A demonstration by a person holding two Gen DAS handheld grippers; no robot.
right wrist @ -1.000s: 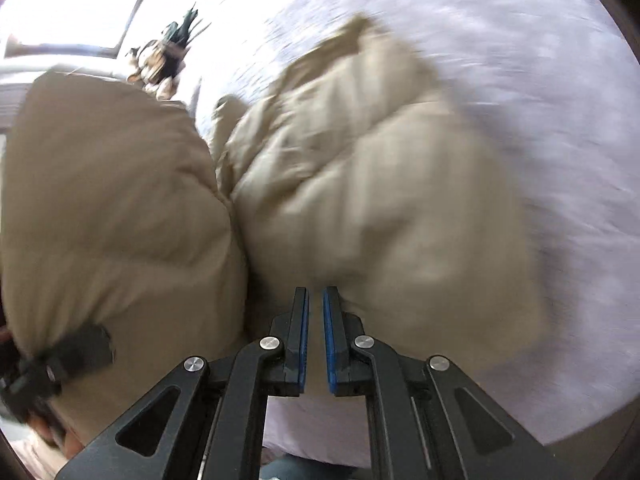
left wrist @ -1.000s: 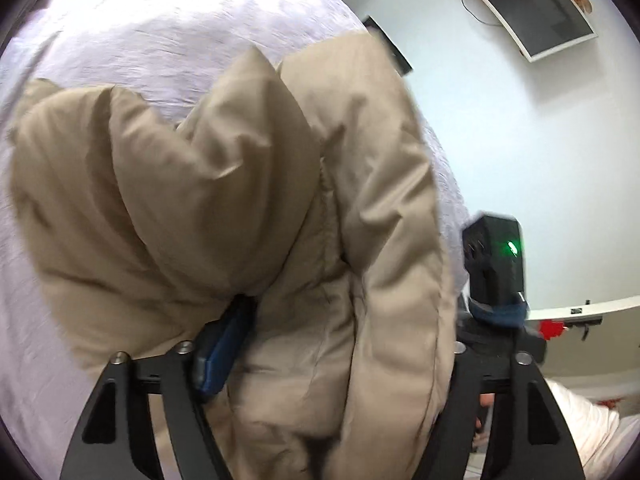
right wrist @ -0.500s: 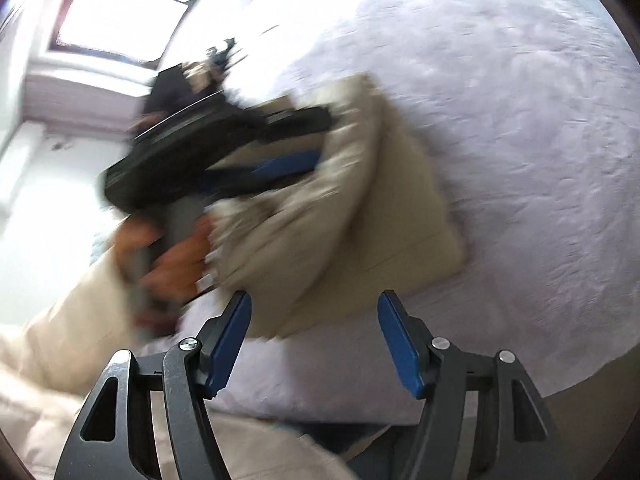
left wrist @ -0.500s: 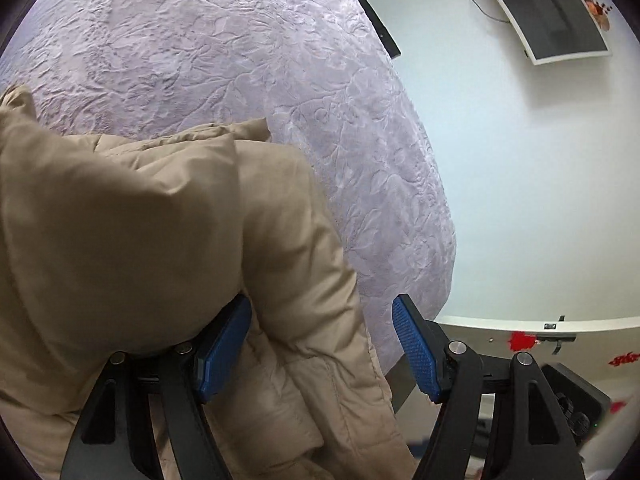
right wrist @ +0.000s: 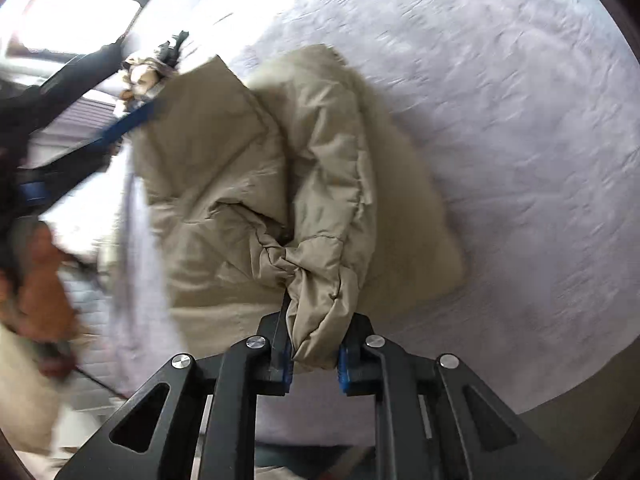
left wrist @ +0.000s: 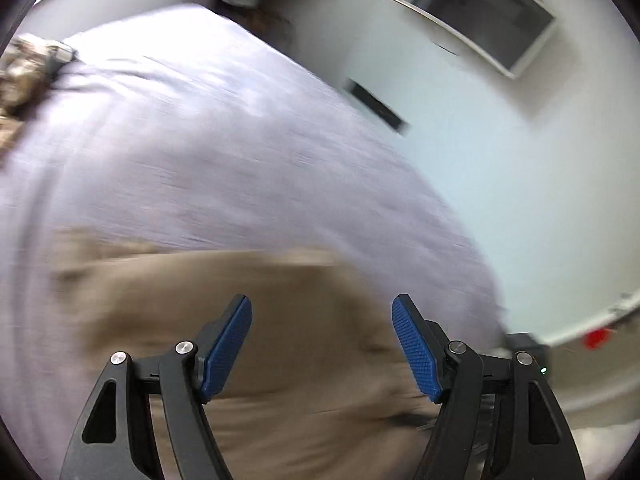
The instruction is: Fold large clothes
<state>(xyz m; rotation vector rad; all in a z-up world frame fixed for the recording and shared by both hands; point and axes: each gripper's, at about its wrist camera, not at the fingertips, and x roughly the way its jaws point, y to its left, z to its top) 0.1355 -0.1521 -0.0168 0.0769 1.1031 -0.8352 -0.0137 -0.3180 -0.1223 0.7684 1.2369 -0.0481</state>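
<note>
A beige padded jacket (right wrist: 224,152) lies bunched on the lilac bedspread (right wrist: 500,140). My right gripper (right wrist: 320,320) has a gathered fold of the jacket between its blue pads, and its jaws are closing on it. In the left wrist view the jacket (left wrist: 168,300) is a blurred tan patch on the bedspread (left wrist: 200,140) below my left gripper (left wrist: 322,304), which stands open and holds nothing. From the right wrist view the left gripper (right wrist: 128,128) hangs blurred over the jacket's far left edge, with a person's hand (right wrist: 36,272) behind it.
A wall shelf (left wrist: 480,12) and a dark bar (left wrist: 376,106) are on the white wall beyond the bed. Patterned items (left wrist: 20,76) lie at the bed's far left corner. A bright window (right wrist: 80,12) is at upper left. The bed's edge runs close below the right gripper.
The left gripper let the jacket go and lifted off it; the jacket dropped flatter onto the bed. The right gripper opened wide, then came in onto a fold at the jacket's near edge.
</note>
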